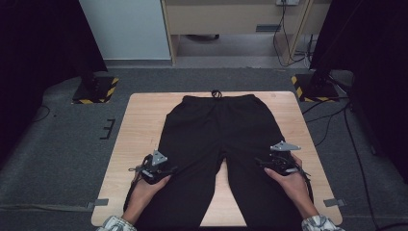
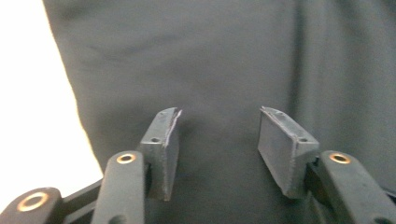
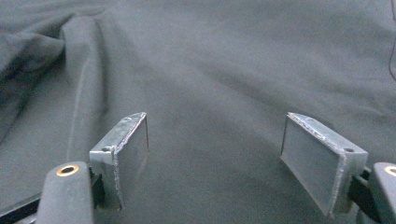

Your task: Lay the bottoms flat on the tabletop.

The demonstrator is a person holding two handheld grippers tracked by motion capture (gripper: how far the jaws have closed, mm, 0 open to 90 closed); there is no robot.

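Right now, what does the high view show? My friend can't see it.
Black trousers lie flat on a wooden table, waistband at the far edge. A person's hands hold the left gripper and right gripper at the legs' outer edges.

Inventory count: one garment, one worktop, two claws, two hands.

One pair of black trousers (image 1: 219,144) lies across the middle of the frame on one wooden worktop (image 1: 139,125); the garment has two legs and one drawstring knot (image 1: 216,93) at its upper edge. Two claws are present: the left claw (image 1: 166,169) at lower left, the right claw (image 1: 262,162) at lower right, each with two jaws and one grey three-cornered plate. Two hands enter from the bottom edge: left hand (image 1: 144,190), right hand (image 1: 291,183). Two yellow-and-black striped bases sit on the floor, one upper left (image 1: 96,89), one upper right (image 1: 315,89).
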